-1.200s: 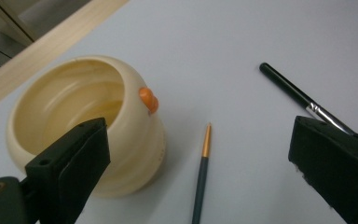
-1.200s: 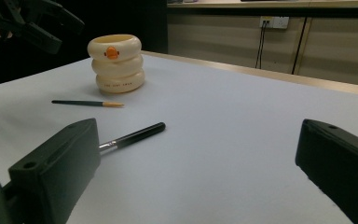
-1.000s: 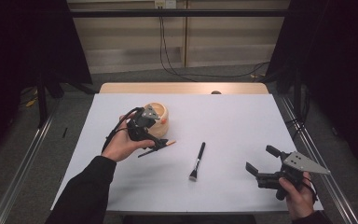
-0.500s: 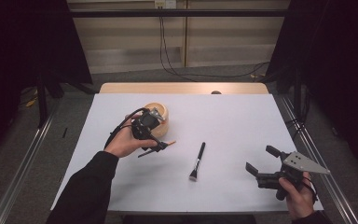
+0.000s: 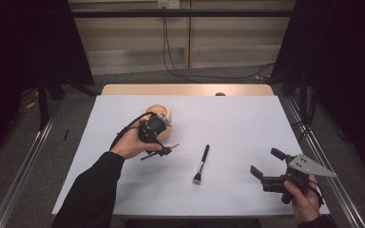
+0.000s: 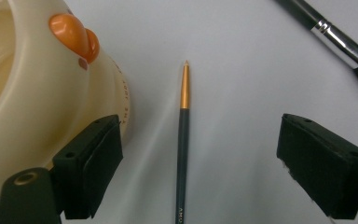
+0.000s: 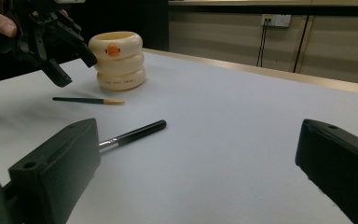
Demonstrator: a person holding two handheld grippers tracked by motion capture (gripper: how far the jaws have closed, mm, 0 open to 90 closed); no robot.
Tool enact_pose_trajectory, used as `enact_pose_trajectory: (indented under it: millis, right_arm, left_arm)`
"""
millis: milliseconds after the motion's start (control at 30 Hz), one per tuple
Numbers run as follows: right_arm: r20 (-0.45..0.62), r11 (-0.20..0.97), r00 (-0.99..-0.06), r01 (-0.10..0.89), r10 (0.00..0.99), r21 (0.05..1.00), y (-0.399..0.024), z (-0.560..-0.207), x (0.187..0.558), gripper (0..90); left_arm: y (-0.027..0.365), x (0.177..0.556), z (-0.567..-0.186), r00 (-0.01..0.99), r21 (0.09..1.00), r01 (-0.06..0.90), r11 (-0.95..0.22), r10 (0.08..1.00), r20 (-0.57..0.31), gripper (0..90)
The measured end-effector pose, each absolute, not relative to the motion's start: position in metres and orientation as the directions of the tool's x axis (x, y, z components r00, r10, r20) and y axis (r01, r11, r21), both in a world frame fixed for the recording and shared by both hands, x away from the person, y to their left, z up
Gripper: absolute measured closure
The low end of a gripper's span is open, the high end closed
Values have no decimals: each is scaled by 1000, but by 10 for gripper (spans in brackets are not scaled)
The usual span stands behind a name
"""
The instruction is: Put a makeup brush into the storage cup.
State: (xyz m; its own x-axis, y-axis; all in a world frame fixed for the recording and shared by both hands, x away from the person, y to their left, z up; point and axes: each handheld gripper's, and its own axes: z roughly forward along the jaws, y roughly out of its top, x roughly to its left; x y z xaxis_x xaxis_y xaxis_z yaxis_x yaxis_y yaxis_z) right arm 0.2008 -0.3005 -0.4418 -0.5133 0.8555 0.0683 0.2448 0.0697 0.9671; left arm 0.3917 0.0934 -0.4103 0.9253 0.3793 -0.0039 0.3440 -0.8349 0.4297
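Your right gripper (image 5: 266, 166) rests near the table's (image 5: 247, 118) near right corner, jaws wide and empty. Your left gripper (image 5: 160, 151) hovers toward the left edge, jaws wide but just closing, straddling the thin pencil brush (image 6: 182, 140) without touching.

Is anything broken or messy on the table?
Nothing looks broken or spilled. The cream holder stands upright, while the thin brush and the makeup brush lie loose on the white table beside it, not inside. The left gripper hangs open over the thin brush.
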Motion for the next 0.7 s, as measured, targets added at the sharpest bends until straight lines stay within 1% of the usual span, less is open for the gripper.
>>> enact_pose_trajectory:
  millis: [167,233,300,367,400,467,500,533,567,600,667,700]
  right_arm:
    - [67,72,-514,246,855,967,-301,-442,201,0]
    - [65,75,-517,244,854,967,-301,-442,200,0]
    - [67,72,-514,246,855,967,-301,-442,200,0]
    - [65,74,-516,244,854,967,-301,-442,200,0]
    - [67,71,-515,243,855,967,-301,-442,200,0]
    - [67,71,-515,244,855,967,-301,-442,200,0]
    - [65,74,-517,245,854,967,-301,-442,200,0]
    - [66,74,-517,245,853,967,-301,-442,201,0]
    - [70,73,-520,250,852,966,-301,-442,200,0]
    - [72,69,-516,249,854,966,-300,-442,200,0]
    - [66,74,-517,244,853,967,-300,-442,200,0]
    - [66,76,-518,247,853,966,-300,-442,200,0]
  left_arm:
    - [91,397,-414,928,406,344,-847,373,-8,113]
    - [90,398,-414,927,398,347,-849,374,-10,149]
    - [89,400,-415,929,389,346,-854,371,-13,163]
    - [88,400,-416,931,388,336,-858,364,-2,227]
    - [88,400,-417,933,379,334,-863,361,-2,226]
    - [86,401,-420,934,373,337,-865,358,-12,274]
    - [86,401,-421,935,368,335,-867,355,-16,277]
    - [85,402,-421,938,368,320,-873,346,4,290]
    - [85,402,-422,937,370,328,-869,348,-15,331]
    - [85,403,-422,939,363,324,-874,343,-14,367]
    - [83,403,-425,935,347,342,-873,353,-32,374]
    - [83,404,-427,936,337,340,-878,351,-31,444]
